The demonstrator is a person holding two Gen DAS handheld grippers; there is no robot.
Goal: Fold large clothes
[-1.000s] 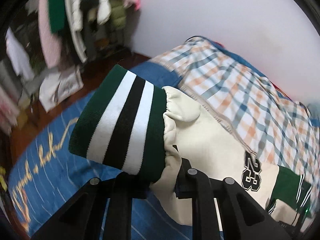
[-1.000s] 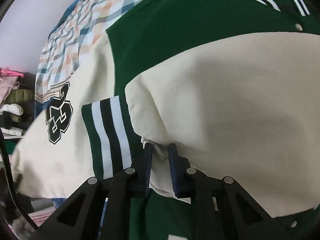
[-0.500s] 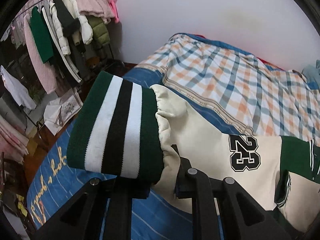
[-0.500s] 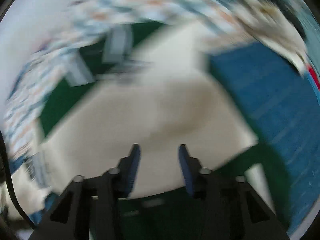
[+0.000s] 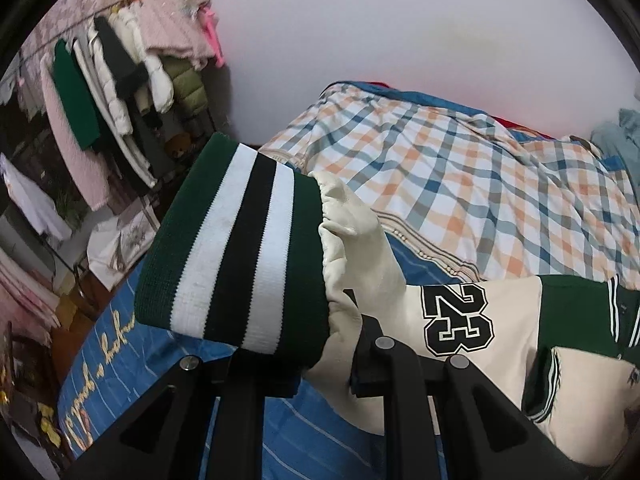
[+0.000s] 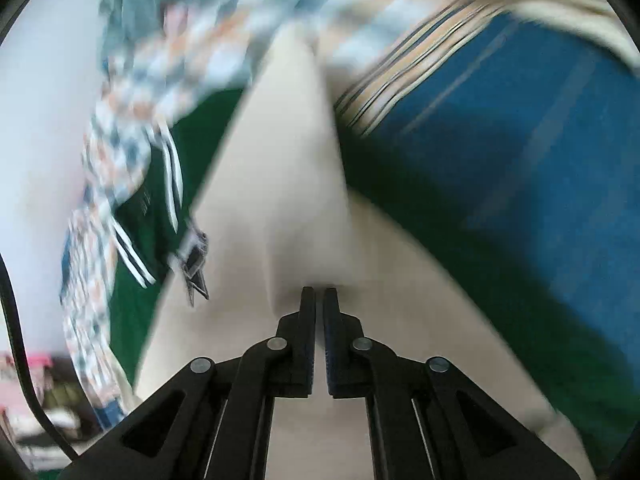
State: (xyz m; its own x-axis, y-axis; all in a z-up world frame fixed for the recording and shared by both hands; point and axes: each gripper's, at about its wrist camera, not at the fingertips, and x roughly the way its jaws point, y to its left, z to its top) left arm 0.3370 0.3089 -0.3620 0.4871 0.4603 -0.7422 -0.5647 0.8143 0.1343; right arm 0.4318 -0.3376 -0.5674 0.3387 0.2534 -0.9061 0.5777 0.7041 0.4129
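Left wrist view: the left gripper (image 5: 326,354) is clamped on the cream sleeve (image 5: 360,264) of the varsity jacket (image 5: 568,312), just behind the striped cuff (image 5: 236,256). The cuff, banded green, white and black, is held raised toward 10 o'clock from the jaws. The sleeve runs toward 3 o'clock to a "23" patch (image 5: 458,318) and the green body. The jacket lies on a blue bedsheet (image 5: 152,364), with a plaid blanket (image 5: 460,176) at 1 o'clock. A clothes rack (image 5: 116,80) hangs at 10 o'clock against a white wall (image 5: 400,20).

Right wrist view: the picture is motion-blurred. The right gripper (image 6: 319,304) has its fingers nearly together, pinching a ridge of cream jacket fabric (image 6: 296,184) that extends toward 12 o'clock. Green panels lie at 9 and 4 o'clock, the blue bedsheet at 2 o'clock.
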